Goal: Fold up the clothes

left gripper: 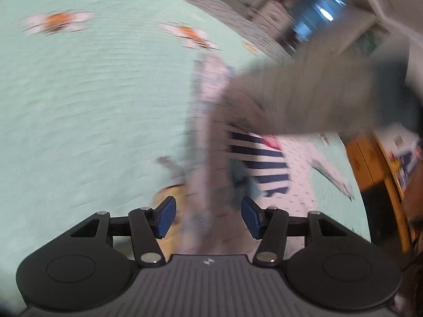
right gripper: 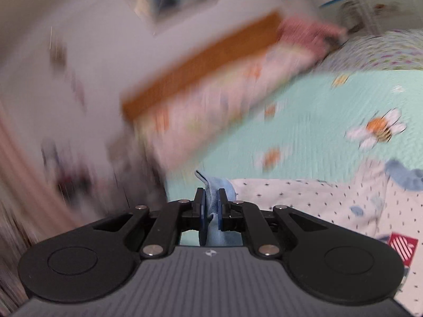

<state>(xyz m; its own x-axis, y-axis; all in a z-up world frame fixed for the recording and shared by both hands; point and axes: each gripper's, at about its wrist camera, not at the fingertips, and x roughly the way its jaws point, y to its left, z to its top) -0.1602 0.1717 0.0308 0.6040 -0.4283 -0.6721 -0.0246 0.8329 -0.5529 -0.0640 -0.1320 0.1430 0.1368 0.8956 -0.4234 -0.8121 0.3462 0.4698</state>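
A white baby garment (right gripper: 312, 198) with small dark marks and blue trim lies on the mint bedspread (right gripper: 317, 111). My right gripper (right gripper: 211, 206) is shut on its light blue edge (right gripper: 212, 200), which sticks up between the pads. In the left wrist view the same garment (left gripper: 298, 169) lies beside a navy-and-white striped piece (left gripper: 261, 163). My left gripper (left gripper: 208, 216) is open; a blurred pale strip of cloth (left gripper: 201, 174) runs through the gap without either pad pressing it. A blurred grey sleeve (left gripper: 317, 100) crosses above.
The bedspread (left gripper: 92, 119) carries bee and flower prints. An orange wooden bed frame (left gripper: 370, 163) borders it on the right, and a wooden headboard (right gripper: 201, 60) with a floral pillow (right gripper: 211, 100) lies ahead. A shelf with a blue object (left gripper: 317, 18) stands beyond.
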